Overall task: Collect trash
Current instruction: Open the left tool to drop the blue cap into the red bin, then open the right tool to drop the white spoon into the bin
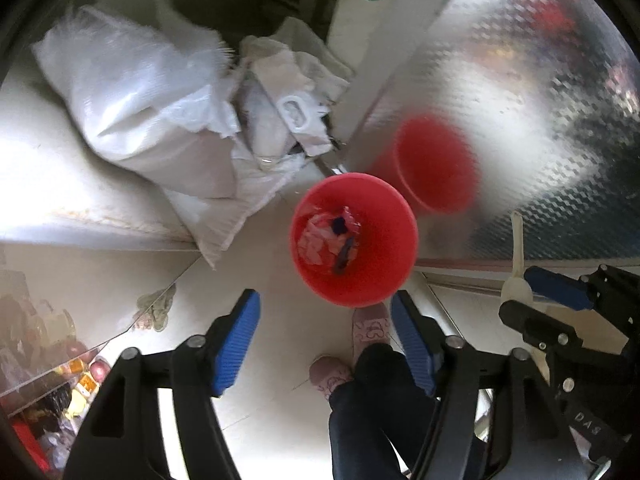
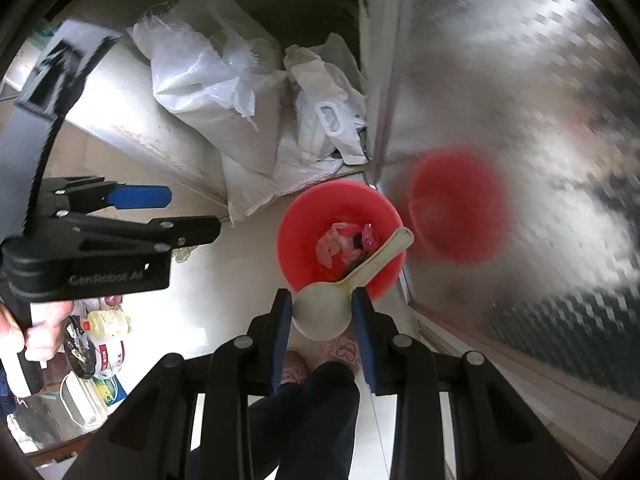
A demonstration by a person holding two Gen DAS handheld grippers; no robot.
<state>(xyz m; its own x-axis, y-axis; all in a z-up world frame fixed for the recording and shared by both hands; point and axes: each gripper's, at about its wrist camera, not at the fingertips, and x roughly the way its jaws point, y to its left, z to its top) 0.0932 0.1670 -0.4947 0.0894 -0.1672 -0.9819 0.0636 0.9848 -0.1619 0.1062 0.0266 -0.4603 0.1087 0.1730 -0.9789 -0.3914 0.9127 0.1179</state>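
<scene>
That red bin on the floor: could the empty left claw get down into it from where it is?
Probably yes. The left claw hangs open above the red bin, whose mouth is uncovered, nothing between.

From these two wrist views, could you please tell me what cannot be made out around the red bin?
- Trash in the red bin: crumpled pink and blue scraps, too small and blurred to identify, in both views.
- White spoon bowl in the right gripper: in the left wrist view that gripper covers it.
- Steel panel: only smeared reflections.
</scene>
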